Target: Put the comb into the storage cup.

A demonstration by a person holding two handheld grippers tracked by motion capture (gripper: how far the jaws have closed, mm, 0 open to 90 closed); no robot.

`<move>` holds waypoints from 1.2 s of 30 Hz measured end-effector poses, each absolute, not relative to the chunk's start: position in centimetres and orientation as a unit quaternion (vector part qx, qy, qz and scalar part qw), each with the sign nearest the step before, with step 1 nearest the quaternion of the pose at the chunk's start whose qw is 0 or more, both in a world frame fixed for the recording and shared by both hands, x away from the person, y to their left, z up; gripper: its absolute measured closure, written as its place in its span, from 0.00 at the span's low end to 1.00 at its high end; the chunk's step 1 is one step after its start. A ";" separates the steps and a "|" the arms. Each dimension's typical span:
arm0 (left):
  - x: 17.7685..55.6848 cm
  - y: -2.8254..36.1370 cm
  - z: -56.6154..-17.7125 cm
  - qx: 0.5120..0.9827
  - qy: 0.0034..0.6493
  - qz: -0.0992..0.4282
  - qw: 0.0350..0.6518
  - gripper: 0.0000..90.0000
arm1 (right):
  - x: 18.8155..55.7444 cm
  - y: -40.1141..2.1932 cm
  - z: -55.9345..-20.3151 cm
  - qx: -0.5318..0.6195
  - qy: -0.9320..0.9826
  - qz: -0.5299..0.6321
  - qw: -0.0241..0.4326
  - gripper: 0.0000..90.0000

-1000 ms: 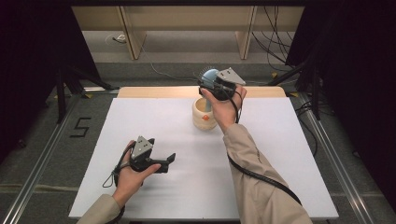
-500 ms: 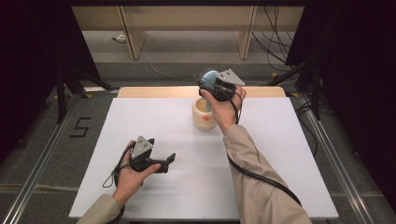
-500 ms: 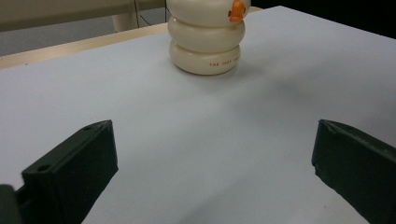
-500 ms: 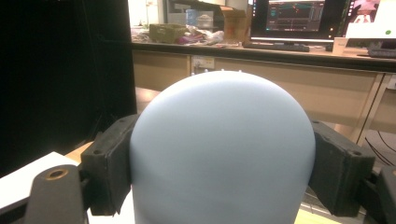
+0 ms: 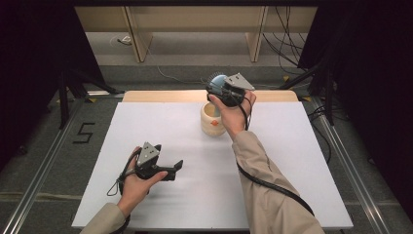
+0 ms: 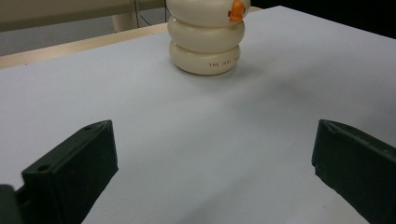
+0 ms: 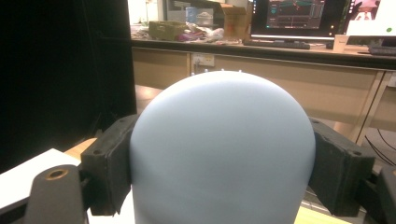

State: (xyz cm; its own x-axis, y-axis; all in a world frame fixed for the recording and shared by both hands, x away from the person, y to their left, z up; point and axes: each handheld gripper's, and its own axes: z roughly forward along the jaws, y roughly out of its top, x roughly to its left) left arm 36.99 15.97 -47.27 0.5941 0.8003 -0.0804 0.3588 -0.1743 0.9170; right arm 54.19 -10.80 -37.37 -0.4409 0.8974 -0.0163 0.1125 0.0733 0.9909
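Our right gripper point(image 5: 217, 87), raised above the table's point(image 5: 292, 161) far edge, clamps a pale blue dome point(image 7: 223, 149) between its jaws; our left gripper point(image 5: 170, 168) rests near the front-left corner, jaws wide apart, facing a cream ribbed pot point(image 6: 206, 39).

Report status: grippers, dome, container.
Right gripper shut on pale blue dome, above cream ringed container. Left gripper open, low over table. Nothing between.
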 end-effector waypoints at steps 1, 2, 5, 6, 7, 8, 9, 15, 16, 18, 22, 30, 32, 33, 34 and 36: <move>37.0 16.0 -47.3 0.735 0.395 0.217 0.507 0.00 | 54.2 -10.8 -37.4 0.394 0.642 0.556 0.352 0.23; 37.0 16.0 -47.3 0.735 0.395 0.218 0.507 0.00 | 54.2 -10.8 -37.4 0.394 0.642 0.555 0.353 0.23; 37.0 16.0 -47.3 0.734 0.394 0.218 0.508 0.00 | 54.2 -10.8 -37.4 0.395 0.642 0.555 0.353 0.23; 37.0 16.0 -47.3 0.735 0.395 0.218 0.507 0.00 | 54.2 -10.8 -37.4 0.395 0.642 0.555 0.353 0.23; 37.0 16.0 -47.3 0.735 0.395 0.218 0.507 0.00 | 54.2 -10.8 -37.4 0.394 0.642 0.555 0.353 0.23; 37.0 15.9 -47.3 0.735 0.395 0.218 0.507 0.00 | 54.2 -10.8 -37.5 0.394 0.642 0.555 0.353 0.23; 37.0 15.9 -47.3 0.735 0.395 0.218 0.507 0.00 | 54.2 -10.8 -37.5 0.394 0.641 0.555 0.353 0.22; 37.0 16.0 -47.3 0.735 0.395 0.218 0.506 0.00 | 54.1 -10.8 -37.7 0.396 0.643 0.553 0.351 0.22; 37.0 16.0 -47.3 0.735 0.395 0.218 0.506 0.00 | 54.2 -10.8 -37.8 0.396 0.643 0.554 0.352 0.23; 37.0 16.0 -47.3 0.735 0.395 0.218 0.506 0.00 | 54.2 -10.8 -37.9 0.396 0.643 0.554 0.351 0.22; 37.0 16.0 -47.3 0.735 0.394 0.218 0.506 0.00 | 54.2 -10.8 -38.1 0.397 0.644 0.552 0.350 0.23; 37.0 15.9 -47.3 0.735 0.394 0.218 0.506 0.00 | 54.2 -10.8 -38.4 0.399 0.645 0.551 0.349 0.23; 37.0 15.9 -47.3 0.735 0.395 0.218 0.506 0.00 | 54.2 -10.8 -38.4 0.400 0.644 0.551 0.348 0.23; 37.0 15.9 -47.3 0.735 0.394 0.218 0.506 0.00 | 54.2 -10.8 -38.4 0.399 0.644 0.551 0.349 0.23; 37.0 15.9 -47.3 0.735 0.395 0.218 0.506 0.00 | 54.2 -10.8 -38.5 0.399 0.644 0.551 0.349 0.22; 37.0 15.9 -47.3 0.735 0.395 0.218 0.506 0.00 | 54.2 -10.7 -38.5 0.400 0.645 0.551 0.348 0.22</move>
